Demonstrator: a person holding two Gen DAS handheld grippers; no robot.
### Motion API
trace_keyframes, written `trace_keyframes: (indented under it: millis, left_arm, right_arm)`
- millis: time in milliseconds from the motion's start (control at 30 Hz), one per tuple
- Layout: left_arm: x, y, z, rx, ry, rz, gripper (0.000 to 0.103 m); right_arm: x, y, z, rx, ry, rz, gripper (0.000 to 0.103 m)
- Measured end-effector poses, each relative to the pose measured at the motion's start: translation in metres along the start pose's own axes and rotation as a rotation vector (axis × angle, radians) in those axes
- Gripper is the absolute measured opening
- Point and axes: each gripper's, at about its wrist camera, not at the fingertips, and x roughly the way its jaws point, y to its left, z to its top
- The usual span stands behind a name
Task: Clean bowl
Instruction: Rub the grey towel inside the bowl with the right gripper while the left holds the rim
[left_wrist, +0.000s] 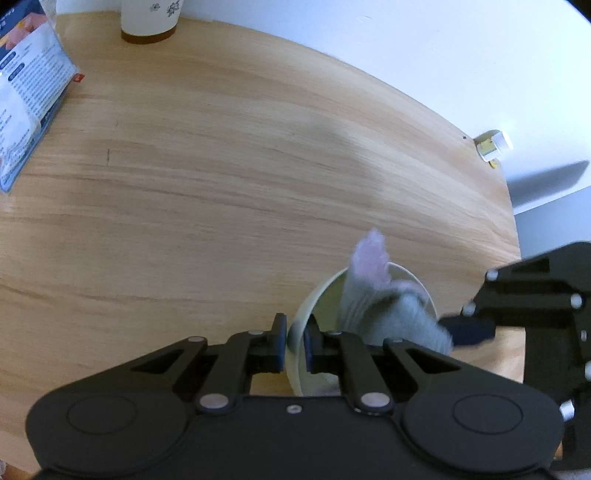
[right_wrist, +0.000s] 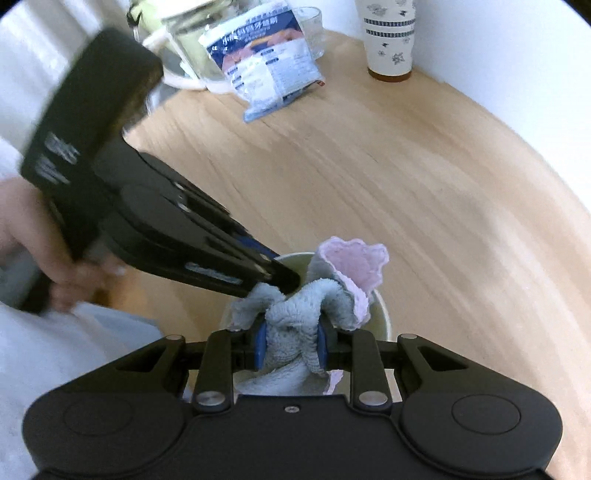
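A pale cream bowl (left_wrist: 318, 295) stands near the front edge of the round wooden table (left_wrist: 221, 166). My left gripper (left_wrist: 294, 338) is shut on the bowl's near-left rim, one pad outside the wall and one inside. A grey cloth with a pink underside (left_wrist: 373, 295) is stuffed into the bowl. My right gripper (right_wrist: 290, 345) is shut on the grey cloth (right_wrist: 291, 314), whose pink corner sticks up above the bowl (right_wrist: 380, 314). In the right wrist view the left gripper (right_wrist: 284, 277) reaches in from the left, held by a hand (right_wrist: 44, 251).
At the table's far side stand a patterned paper cup (left_wrist: 149, 18), a blue and white packet (left_wrist: 26, 92) and, in the right wrist view, a glass jug (right_wrist: 184, 40). A small yellow bottle with a white cap (left_wrist: 493, 144) lies at the right edge. A white wall lies behind.
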Motion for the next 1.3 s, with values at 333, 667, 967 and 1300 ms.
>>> trace_keyframes:
  millis: [333, 667, 967, 1300]
  left_arm:
    - [0.005, -0.010, 0.001, 0.037, -0.001, 0.052, 0.009]
    - [0.009, -0.012, 0.001, 0.035, 0.004, 0.052, 0.009]
    - [0.011, -0.011, 0.001, 0.068, 0.010, 0.056, 0.009]
    - [0.016, -0.013, 0.002, 0.092, 0.017, 0.059, 0.012]
  right_arm:
    - [0.032, 0.017, 0.003, -0.148, 0.078, 0.012, 0.029]
    - [0.050, 0.018, 0.000, -0.201, 0.156, -0.096, 0.030]
    - [0.009, 0.032, 0.004, -0.233, 0.172, -0.183, 0.030]
    - [0.035, 0.037, -0.005, -0.323, 0.292, -0.207, 0.031]
